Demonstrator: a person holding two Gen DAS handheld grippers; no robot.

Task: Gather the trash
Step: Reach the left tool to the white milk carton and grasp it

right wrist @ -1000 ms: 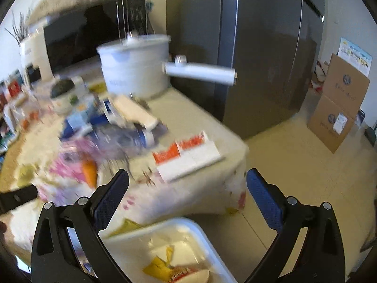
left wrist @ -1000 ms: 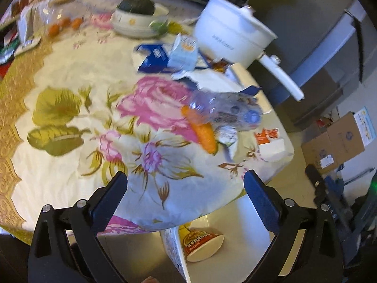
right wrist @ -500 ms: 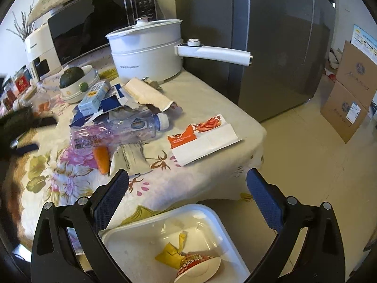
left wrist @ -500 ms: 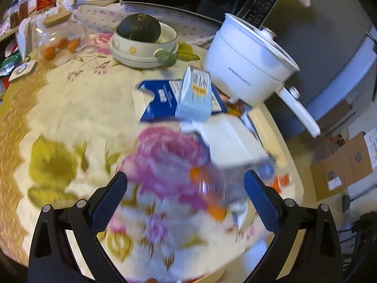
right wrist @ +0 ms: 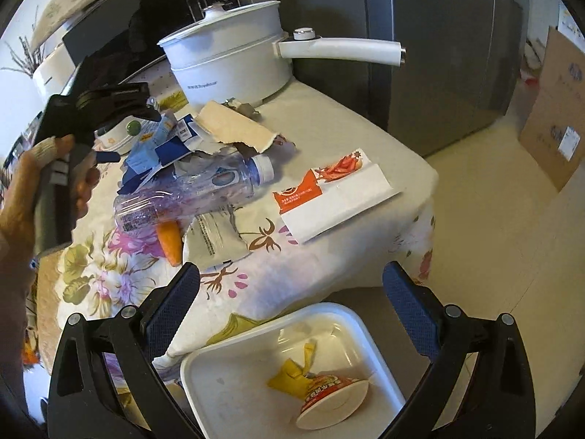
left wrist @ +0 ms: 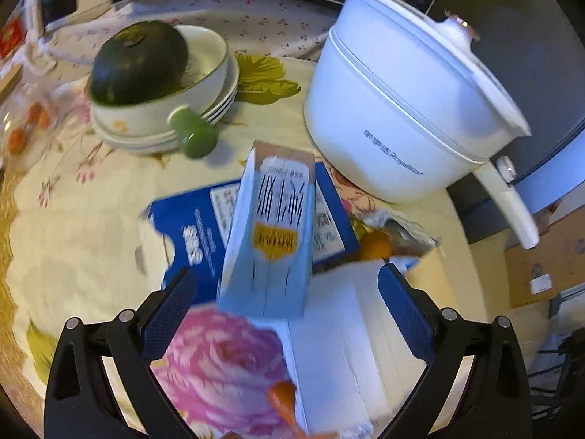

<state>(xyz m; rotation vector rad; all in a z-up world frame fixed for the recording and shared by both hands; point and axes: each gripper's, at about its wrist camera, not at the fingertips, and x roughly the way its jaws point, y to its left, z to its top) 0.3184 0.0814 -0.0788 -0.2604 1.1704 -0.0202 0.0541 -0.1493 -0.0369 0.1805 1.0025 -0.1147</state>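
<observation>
A light blue carton (left wrist: 270, 234) lies on a flattened dark blue box (left wrist: 190, 234) on the flowered tablecloth. My left gripper (left wrist: 283, 285) is open, its jaws either side of the carton's near end, not touching. In the right wrist view the carton (right wrist: 148, 146) and the left gripper body (right wrist: 95, 109) show at the left. A crushed clear bottle (right wrist: 197, 186), an orange-and-white wrapper (right wrist: 336, 194), torn paper (right wrist: 215, 237) and cardboard (right wrist: 234, 128) lie on the table. My right gripper (right wrist: 292, 292) is open and empty above a white bin (right wrist: 204, 384) holding a noodle cup (right wrist: 329, 398).
A white electric pot (left wrist: 402, 109) with a long handle (right wrist: 340, 47) stands at the back right. Stacked bowls (left wrist: 161, 109) hold a dark squash (left wrist: 139, 62). A carrot (right wrist: 170, 241) lies by the bottle. Cardboard boxes (right wrist: 555, 109) stand on the floor; a fridge (right wrist: 438, 36) is behind.
My left gripper has moved forward over the table, from the near edge to the light blue carton. My right gripper has steadied above the bin, barely shifting.
</observation>
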